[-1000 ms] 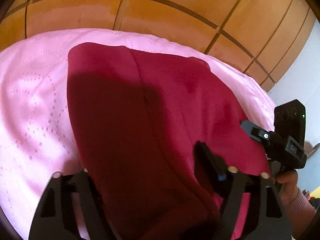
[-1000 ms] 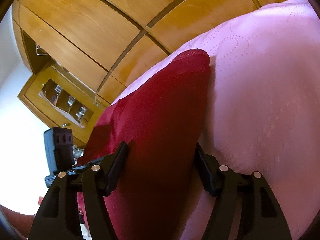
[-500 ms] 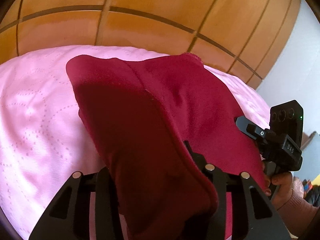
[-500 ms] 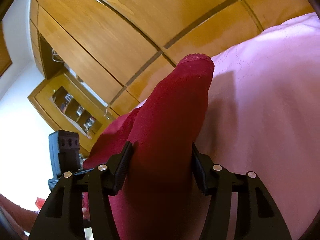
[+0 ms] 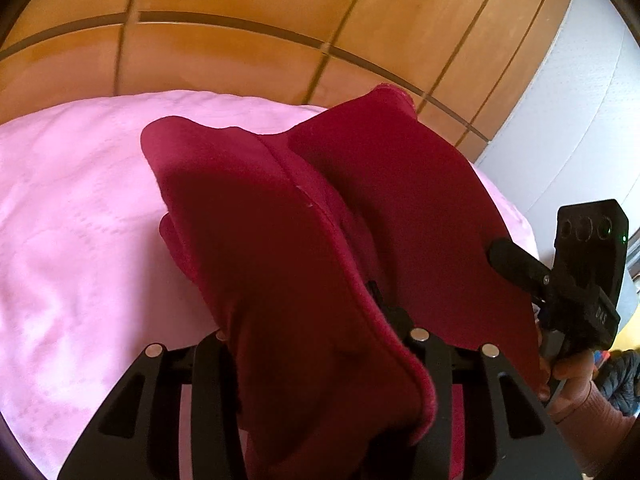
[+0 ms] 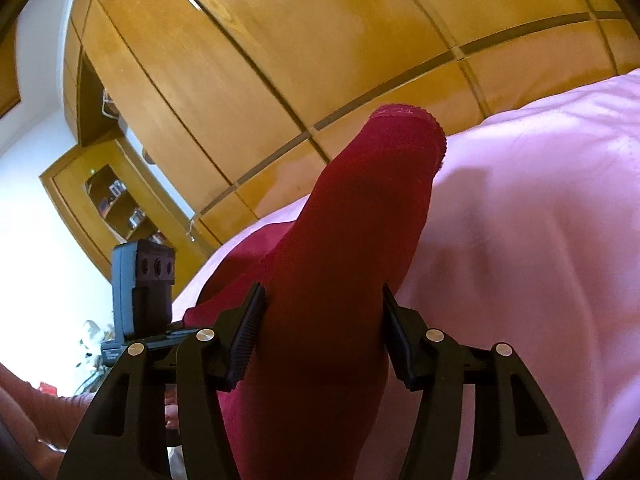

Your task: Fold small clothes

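A dark red garment (image 5: 280,240) hangs lifted above the pink bedspread (image 5: 80,220), its far end still on the bed. My left gripper (image 5: 316,344) is shut on its near edge; the cloth drapes over and hides the fingertips. My right gripper (image 6: 324,332) is shut on the other near part of the red garment (image 6: 360,220), whose scalloped hem points up and away. The right gripper also shows in the left wrist view (image 5: 560,280), at the right edge of the cloth. The left gripper's body shows in the right wrist view (image 6: 140,292).
Wooden wardrobe doors (image 5: 280,40) stand right behind the bed. A grey wall (image 5: 580,120) is at the right. In the right wrist view a wooden shelf niche (image 6: 116,204) with small items is at the left, and the pink bedspread (image 6: 540,240) fills the right.
Both grippers have risen and drawn the near edge of the red garment up off the bed. The cloth now stands higher and folds toward its far end.
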`<state>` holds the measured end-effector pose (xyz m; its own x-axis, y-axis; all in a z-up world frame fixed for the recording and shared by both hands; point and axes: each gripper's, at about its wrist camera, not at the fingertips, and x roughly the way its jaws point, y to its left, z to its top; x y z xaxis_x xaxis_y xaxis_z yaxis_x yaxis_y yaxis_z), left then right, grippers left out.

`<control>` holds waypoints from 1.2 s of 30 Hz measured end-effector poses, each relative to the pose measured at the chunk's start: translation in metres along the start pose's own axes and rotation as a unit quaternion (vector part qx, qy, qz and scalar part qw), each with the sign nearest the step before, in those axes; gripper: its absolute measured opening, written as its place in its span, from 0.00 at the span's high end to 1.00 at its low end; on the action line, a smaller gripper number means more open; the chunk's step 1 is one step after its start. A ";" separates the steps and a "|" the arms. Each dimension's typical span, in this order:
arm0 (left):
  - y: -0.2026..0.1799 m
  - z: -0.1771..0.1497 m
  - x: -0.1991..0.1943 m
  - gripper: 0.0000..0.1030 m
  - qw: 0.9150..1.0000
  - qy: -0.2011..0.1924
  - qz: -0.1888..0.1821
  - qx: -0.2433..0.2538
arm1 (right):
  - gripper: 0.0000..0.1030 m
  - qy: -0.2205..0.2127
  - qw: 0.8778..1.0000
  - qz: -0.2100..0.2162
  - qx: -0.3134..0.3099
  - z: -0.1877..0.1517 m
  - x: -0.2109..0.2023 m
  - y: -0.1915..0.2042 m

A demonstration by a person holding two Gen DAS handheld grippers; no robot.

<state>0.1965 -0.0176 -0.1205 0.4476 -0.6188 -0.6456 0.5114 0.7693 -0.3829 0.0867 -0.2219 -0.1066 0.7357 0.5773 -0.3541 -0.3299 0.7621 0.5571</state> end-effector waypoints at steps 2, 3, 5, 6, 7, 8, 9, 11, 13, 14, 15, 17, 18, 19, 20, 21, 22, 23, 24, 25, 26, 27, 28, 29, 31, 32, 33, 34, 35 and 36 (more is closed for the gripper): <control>-0.011 0.009 0.011 0.59 1.000 0.004 -0.004 0.013 | 0.46 -0.011 1.000 -0.005 0.001 0.005 -0.009 -0.007; -0.018 0.012 0.016 0.59 1.000 0.006 -0.005 0.019 | 0.46 -0.015 1.000 -0.008 0.002 0.006 -0.013 -0.012; -0.036 0.021 0.030 0.59 0.999 0.010 -0.011 0.034 | 0.46 -0.025 0.999 -0.021 0.001 0.012 -0.025 -0.022; -0.042 0.023 0.035 0.59 0.999 0.012 -0.013 0.038 | 0.46 -0.031 0.999 -0.031 -0.001 0.016 -0.031 -0.029; -0.050 0.030 0.044 0.59 0.999 0.015 -0.020 0.043 | 0.46 -0.036 0.999 -0.038 -0.003 0.019 -0.036 -0.035; -0.057 0.035 0.051 0.59 0.998 0.017 -0.023 0.048 | 0.46 -0.041 0.998 -0.046 -0.003 0.022 -0.042 -0.041; -0.068 0.044 0.062 0.59 0.998 0.020 -0.030 0.059 | 0.46 -0.047 0.997 -0.055 -0.003 0.026 -0.048 -0.047; -0.086 0.059 0.081 0.59 0.996 0.024 -0.038 0.080 | 0.46 -0.063 0.995 -0.079 -0.001 0.037 -0.065 -0.064; -0.105 0.072 0.099 0.59 0.994 0.027 -0.046 0.098 | 0.46 -0.077 0.991 -0.105 -0.004 0.046 -0.080 -0.077; -0.116 0.076 0.107 0.59 0.993 0.028 -0.048 0.104 | 0.46 -0.082 0.990 -0.113 -0.004 0.049 -0.086 -0.081; -0.128 0.084 0.118 0.59 0.992 0.029 -0.050 0.112 | 0.46 -0.091 0.988 -0.123 -0.004 0.052 -0.095 -0.087; -0.147 0.093 0.136 0.59 0.991 0.035 -0.052 0.118 | 0.46 -0.107 0.983 -0.149 0.005 0.059 -0.108 -0.106; -0.156 0.098 0.148 0.58 0.991 0.038 -0.050 0.121 | 0.46 -0.113 0.981 -0.157 0.011 0.060 -0.113 -0.114; -0.162 0.101 0.161 0.57 0.991 0.043 -0.039 0.123 | 0.46 -0.123 0.977 -0.173 0.020 0.062 -0.117 -0.127; -0.164 0.104 0.174 0.55 0.991 0.052 -0.023 0.118 | 0.46 -0.128 0.972 -0.194 0.032 0.062 -0.119 -0.141; -0.165 0.104 0.184 0.53 0.992 0.062 -0.010 0.111 | 0.46 -0.127 0.967 -0.216 0.045 0.060 -0.119 -0.154; -0.165 0.105 0.193 0.50 0.992 0.073 0.000 0.104 | 0.46 -0.118 0.961 -0.244 0.060 0.060 -0.118 -0.167; -0.160 0.105 0.197 0.42 0.993 0.077 0.000 0.093 | 0.46 -0.101 0.951 -0.280 0.083 0.055 -0.116 -0.185; -0.157 0.103 0.194 0.36 0.993 0.076 -0.006 0.085 | 0.46 -0.091 0.949 -0.284 0.098 0.052 -0.117 -0.194; -0.151 0.100 0.188 0.33 0.994 0.075 -0.011 0.074 | 0.39 -0.095 0.953 -0.260 0.120 0.046 -0.122 -0.203; -0.143 0.097 0.180 0.28 0.995 0.070 -0.010 0.065 | 0.25 -0.105 0.952 -0.255 0.132 0.043 -0.128 -0.205; -0.137 0.096 0.175 0.22 0.996 0.066 -0.007 0.061 | 0.21 -0.109 0.948 -0.267 0.134 0.040 -0.133 -0.203; -0.132 0.093 0.170 0.20 0.996 0.062 -0.004 0.058 | 0.21 -0.114 0.943 -0.285 0.129 0.037 -0.140 -0.200; -0.125 0.090 0.158 0.20 0.997 0.055 -0.002 0.054 | 0.21 -0.113 0.943 -0.287 0.127 0.036 -0.143 -0.198; -0.118 0.089 0.146 0.21 0.998 0.040 0.006 0.051 | 0.21 -0.109 0.939 -0.303 0.122 0.034 -0.147 -0.192; -0.120 0.091 0.141 0.23 0.998 0.028 0.010 0.053 | 0.26 -0.108 0.937 -0.312 0.116 0.036 -0.149 -0.187; -0.127 0.093 0.132 0.29 0.998 0.009 0.015 0.062 | 0.29 -0.106 0.935 -0.320 0.108 0.040 -0.150 -0.182; -0.133 0.093 0.126 0.33 0.997 -0.005 0.019 0.072 | 0.33 -0.104 0.934 -0.329 0.096 0.047 -0.148 -0.175; -0.147 0.096 0.121 0.42 0.995 -0.021 0.033 0.092 | 0.36 -0.104 0.932 -0.336 0.086 0.053 -0.145 -0.168; -0.154 0.101 0.119 0.51 0.993 -0.031 0.041 0.103 | 0.38 -0.106 0.931 -0.341 0.068 0.063 -0.141 -0.160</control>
<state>0.2449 -0.2260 -0.0713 0.5355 -0.5684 -0.6246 0.6075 0.7730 -0.1827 0.0727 -0.4435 -0.0980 0.8518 -0.1101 -0.5121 0.3251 0.8777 0.3521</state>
